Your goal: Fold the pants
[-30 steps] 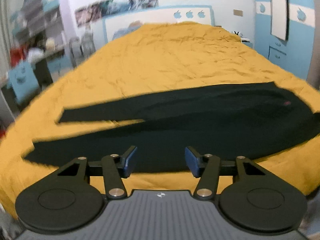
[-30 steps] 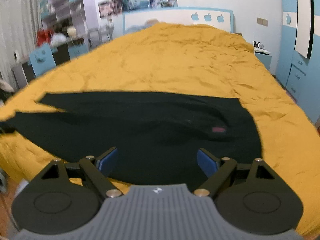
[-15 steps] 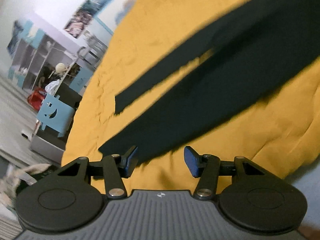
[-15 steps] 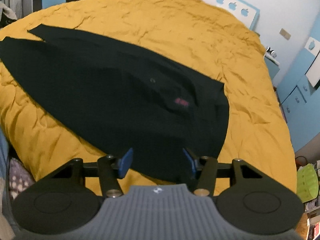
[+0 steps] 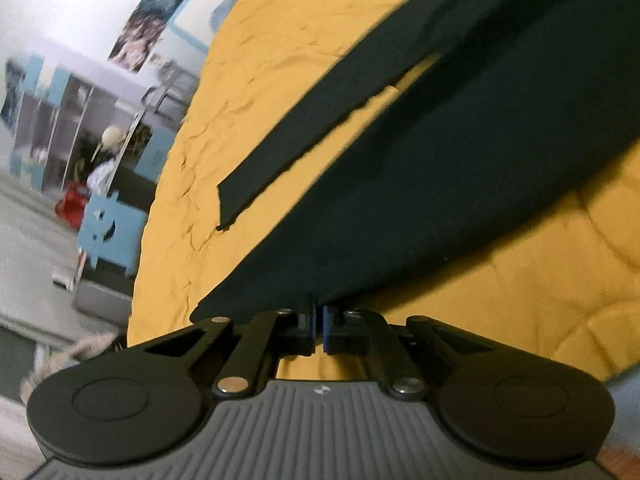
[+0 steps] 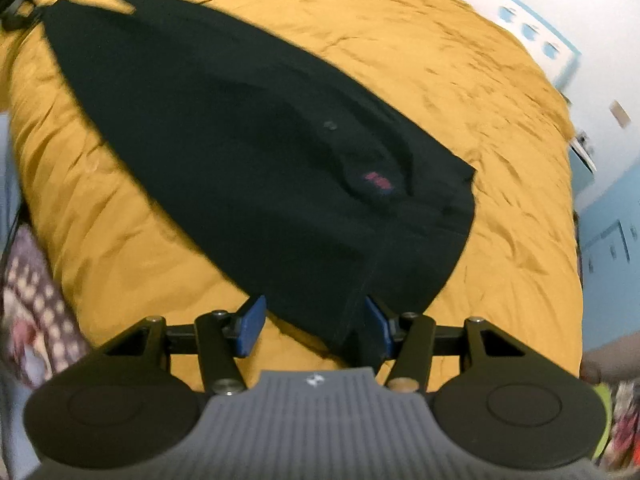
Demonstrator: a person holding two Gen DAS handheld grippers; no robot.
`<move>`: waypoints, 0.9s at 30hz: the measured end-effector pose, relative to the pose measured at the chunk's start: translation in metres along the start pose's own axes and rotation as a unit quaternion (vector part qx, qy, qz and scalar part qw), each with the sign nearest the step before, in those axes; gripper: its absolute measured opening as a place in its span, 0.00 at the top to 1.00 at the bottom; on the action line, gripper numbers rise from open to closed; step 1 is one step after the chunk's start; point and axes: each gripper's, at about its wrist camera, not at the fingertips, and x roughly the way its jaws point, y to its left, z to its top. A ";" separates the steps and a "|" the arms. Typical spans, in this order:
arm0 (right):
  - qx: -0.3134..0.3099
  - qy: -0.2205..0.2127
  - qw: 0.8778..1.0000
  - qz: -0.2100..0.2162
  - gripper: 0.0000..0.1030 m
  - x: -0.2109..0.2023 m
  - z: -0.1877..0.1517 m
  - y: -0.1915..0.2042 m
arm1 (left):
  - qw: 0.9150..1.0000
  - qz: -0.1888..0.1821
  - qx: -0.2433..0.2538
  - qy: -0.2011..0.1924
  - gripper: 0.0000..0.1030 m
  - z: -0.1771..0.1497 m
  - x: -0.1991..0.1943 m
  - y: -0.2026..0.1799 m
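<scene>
Black pants [image 5: 440, 168] lie spread flat on the yellow bedspread [image 5: 280, 40], their two legs splitting apart toward the left. My left gripper [image 5: 319, 320] is shut, its fingertips pinching the near edge of the closer leg by its hem. In the right wrist view the waist end of the pants [image 6: 280, 160], with a small red label [image 6: 376, 180], reaches toward me. My right gripper [image 6: 314, 324] is partly open, straddling the near waist corner; the cloth sits between the blue pads [image 6: 252, 324], closer to the right one, and is not squeezed.
The bedspread [image 6: 460, 60] extends far beyond the pants. Left of the bed stand shelves and a blue chair [image 5: 108, 232]. A blue cabinet [image 6: 612, 248] is at the right, and patterned cloth [image 6: 28, 300] lies by the bed's near left edge.
Both grippers have dropped and rolled toward the pants' near edge. The left jaws have gone from open to shut at the leg hem. The right jaws have narrowed around the waist corner.
</scene>
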 end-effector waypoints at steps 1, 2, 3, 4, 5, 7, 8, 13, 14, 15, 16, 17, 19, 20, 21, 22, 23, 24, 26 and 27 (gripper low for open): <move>-0.016 0.002 1.000 0.008 0.51 0.001 -0.001 0.002 | 1.000 -0.003 -0.022 0.002 0.98 0.002 -0.002 0.006; -0.038 0.004 0.999 0.016 0.51 0.002 -0.002 0.005 | 0.999 -0.005 -0.036 0.004 0.99 0.004 -0.006 0.009; -0.059 0.005 0.998 0.019 0.52 0.004 -0.003 0.009 | 0.999 -0.002 -0.048 0.005 0.99 0.007 -0.009 0.013; -0.076 0.008 0.997 0.016 0.54 0.007 -0.004 0.012 | 0.998 0.000 -0.056 0.007 0.99 0.008 -0.012 0.015; -0.099 0.014 0.995 0.010 0.62 0.013 -0.006 0.016 | 0.998 0.001 -0.064 0.011 0.99 0.011 -0.013 0.018; -0.135 0.018 0.991 0.000 0.74 0.020 -0.011 0.021 | 0.997 0.004 -0.078 0.016 0.99 0.017 -0.017 0.021; -0.157 0.015 0.988 -0.005 0.82 0.022 -0.013 0.024 | 0.996 0.007 -0.085 0.018 0.99 0.020 -0.019 0.022; -0.162 -0.020 0.986 -0.023 1.00 0.011 -0.013 0.018 | 0.991 0.012 -0.133 0.022 0.99 0.032 -0.027 0.040; -0.155 -0.030 0.987 -0.029 1.00 0.006 -0.010 0.014 | 0.989 0.012 -0.142 0.023 0.99 0.035 -0.029 0.044; -0.144 -0.041 0.988 -0.036 1.00 0.001 -0.005 0.008 | 0.988 0.014 -0.151 0.023 0.99 0.041 -0.030 0.049; -0.136 -0.049 0.989 -0.040 1.00 -0.004 0.000 0.002 | 0.987 0.015 -0.160 0.022 0.99 0.046 -0.032 0.055; -0.128 -0.059 0.989 -0.048 1.00 -0.009 0.008 -0.006 | 0.985 0.017 -0.168 0.021 0.99 0.052 -0.034 0.059; -0.111 -0.077 0.989 -0.063 1.00 -0.017 0.023 -0.021 | 0.983 0.022 -0.179 0.015 0.99 0.066 -0.035 0.067; -0.102 -0.088 0.988 -0.072 1.00 -0.020 0.034 -0.031 | 0.983 0.026 -0.183 0.014 0.99 0.075 -0.034 0.072; -0.098 -0.093 0.988 -0.078 1.00 -0.019 0.043 -0.040 | 0.982 0.032 -0.185 0.013 0.99 0.084 -0.033 0.076; -0.092 -0.099 0.987 -0.085 1.00 -0.019 0.053 -0.050 | 0.982 0.039 -0.185 0.014 0.99 0.093 -0.030 0.079; -0.085 -0.104 0.987 -0.092 1.00 -0.017 0.064 -0.060 | 0.982 0.045 -0.185 0.019 0.99 0.103 -0.025 0.085; -0.078 -0.107 0.986 -0.097 1.00 -0.014 0.074 -0.069 | 0.981 0.050 -0.185 0.025 0.99 0.114 -0.019 0.089; -0.065 -0.109 0.986 -0.107 1.00 -0.003 0.095 -0.089 | 0.980 0.058 -0.187 0.031 0.99 0.133 -0.008 0.095; -0.058 -0.107 0.986 -0.111 1.00 0.005 0.105 -0.099 | 0.980 0.061 -0.188 0.035 0.99 0.143 -0.001 0.098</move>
